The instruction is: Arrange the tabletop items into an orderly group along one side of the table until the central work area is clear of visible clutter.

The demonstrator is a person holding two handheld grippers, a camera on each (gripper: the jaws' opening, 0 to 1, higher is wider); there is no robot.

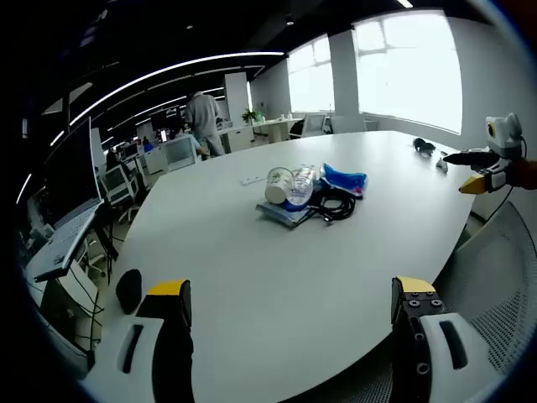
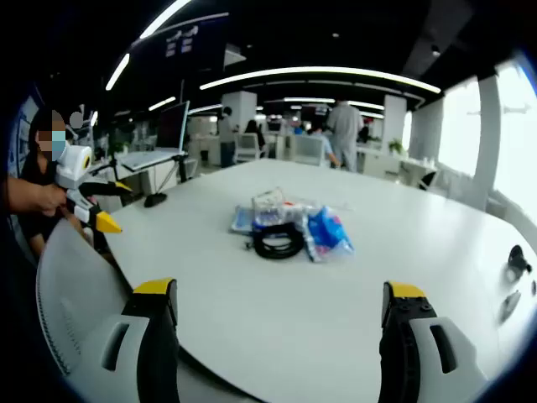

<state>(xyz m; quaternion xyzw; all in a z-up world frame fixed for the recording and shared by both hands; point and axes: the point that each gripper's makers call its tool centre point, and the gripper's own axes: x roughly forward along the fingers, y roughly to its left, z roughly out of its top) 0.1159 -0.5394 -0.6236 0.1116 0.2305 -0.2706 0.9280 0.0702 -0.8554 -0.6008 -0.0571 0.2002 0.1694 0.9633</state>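
In the left gripper view, the left claw [image 1: 289,306] is hovering over the near edge of the white bench [image 1: 243,277], its two yellow-tipped jaws standing wide apart with nothing between them. Well ahead of it, toward the middle of the bench, a small heap of items is lying together: a white cup [image 1: 278,185] tipped on its side, a clear plastic bottle [image 1: 301,186] beside it, a blue packet [image 1: 345,180] to the right of that, a coiled black cable [image 1: 334,206] at the front right, and a flat blue booklet [image 1: 285,215] under them. A small dark object [image 1: 424,145] is sitting far off to the right of the heap, near the bench edge. The right claw [image 1: 475,170] is reaching in from the right edge, its jaws parted and holding nothing. A mesh chair [image 1: 503,269] is standing below it

In the right gripper view, the right claw [image 2: 275,311] is likewise gaping wide and empty above the near bench edge. The heap is lying straight ahead, the black cable nearest, the blue packet just right of it, the bottle behind. The left claw [image 2: 105,206] is showing at the far left, held in a person's hand [image 2: 33,195], jaws parted and empty
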